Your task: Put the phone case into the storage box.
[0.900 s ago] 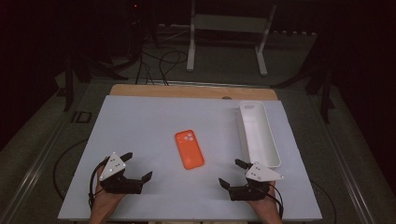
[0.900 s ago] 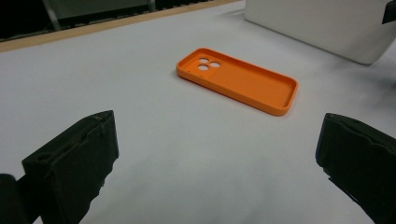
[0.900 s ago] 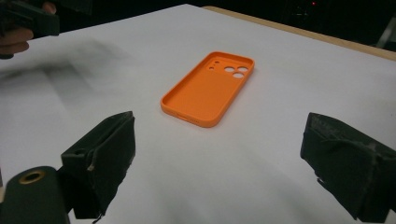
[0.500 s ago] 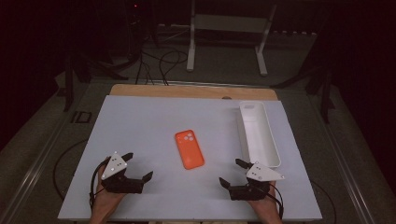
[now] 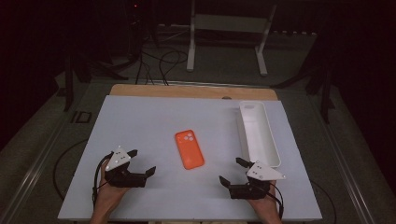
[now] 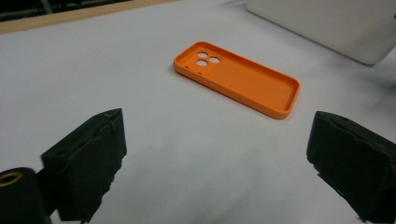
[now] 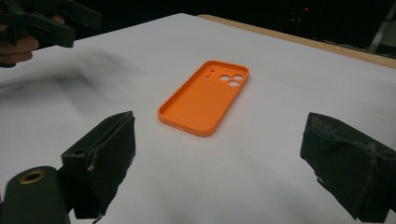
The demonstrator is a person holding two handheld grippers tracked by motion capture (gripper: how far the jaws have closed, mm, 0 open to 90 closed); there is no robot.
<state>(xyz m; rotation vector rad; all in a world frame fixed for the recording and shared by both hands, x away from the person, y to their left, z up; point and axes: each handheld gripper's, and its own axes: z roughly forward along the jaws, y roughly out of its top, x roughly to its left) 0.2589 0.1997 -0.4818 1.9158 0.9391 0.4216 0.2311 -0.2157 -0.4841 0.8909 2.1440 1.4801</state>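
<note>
An orange phone case [image 5: 189,149] lies hollow side up in the middle of the white table top [image 5: 154,121], its camera holes at the far end. It also lies ahead of the jaws in the left gripper view [image 6: 237,79] and the right gripper view [image 7: 205,96]. My left gripper [image 5: 141,162] rests near the front left of the table, open, nothing between its jaws. My right gripper [image 5: 232,171] rests near the front right, open and empty too. Both point toward the case and stand apart from it.
A long white tray [image 5: 258,133] lies along the right side of the table, just beyond my right gripper; its wall shows at the top right of the left gripper view [image 6: 327,25]. A wooden strip [image 5: 191,91] edges the far side. Cables and a white stand [image 5: 226,28] sit on the floor behind.
</note>
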